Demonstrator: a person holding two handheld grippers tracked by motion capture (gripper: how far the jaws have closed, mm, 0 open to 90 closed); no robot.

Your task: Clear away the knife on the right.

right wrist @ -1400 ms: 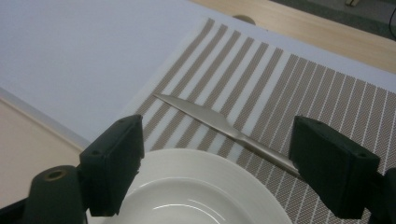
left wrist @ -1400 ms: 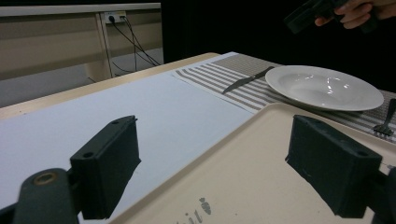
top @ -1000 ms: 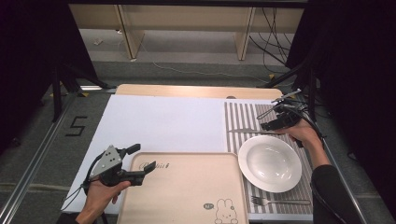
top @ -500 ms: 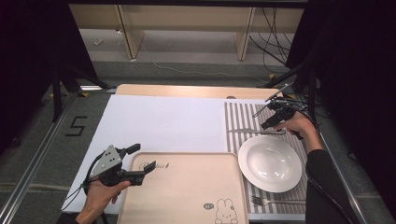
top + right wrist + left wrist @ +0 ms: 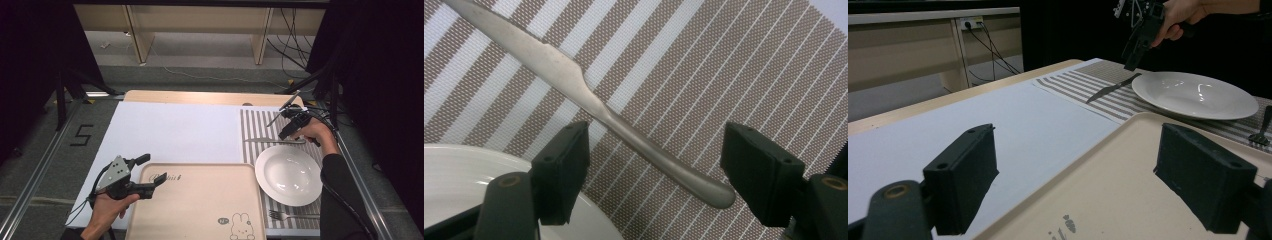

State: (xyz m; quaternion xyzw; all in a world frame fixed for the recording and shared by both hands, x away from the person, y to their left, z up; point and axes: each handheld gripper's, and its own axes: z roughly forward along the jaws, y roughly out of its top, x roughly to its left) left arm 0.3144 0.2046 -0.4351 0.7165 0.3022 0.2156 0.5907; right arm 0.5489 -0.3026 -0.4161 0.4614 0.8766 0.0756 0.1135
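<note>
A steel knife [image 5: 274, 141] lies on the striped placemat [image 5: 250, 125], just behind a white plate [image 5: 289, 175]. My right gripper [image 5: 284, 134] hovers open over the knife's handle end. In the right gripper view the handle of the knife [image 5: 624, 130] runs between the spread jaws of the right gripper [image 5: 654, 175], untouched, with the plate's rim [image 5: 474, 185] at lower left. My left gripper [image 5: 151, 170] is open at the back left corner of a beige tray [image 5: 200, 205]. The left gripper [image 5: 1083, 185] has nothing between its jaws, and the tray [image 5: 1128, 165] lies under them.
A fork [image 5: 292, 216] lies on the placemat in front of the plate. A white sheet [image 5: 175, 130] covers the table's left and middle. The tray bears a rabbit print [image 5: 239, 222]. Past the table's far edge are floor cables and wooden shelf legs.
My right gripper has shifted slightly left and lower, ending over the knife's handle. The left gripper and the tray have not moved.
</note>
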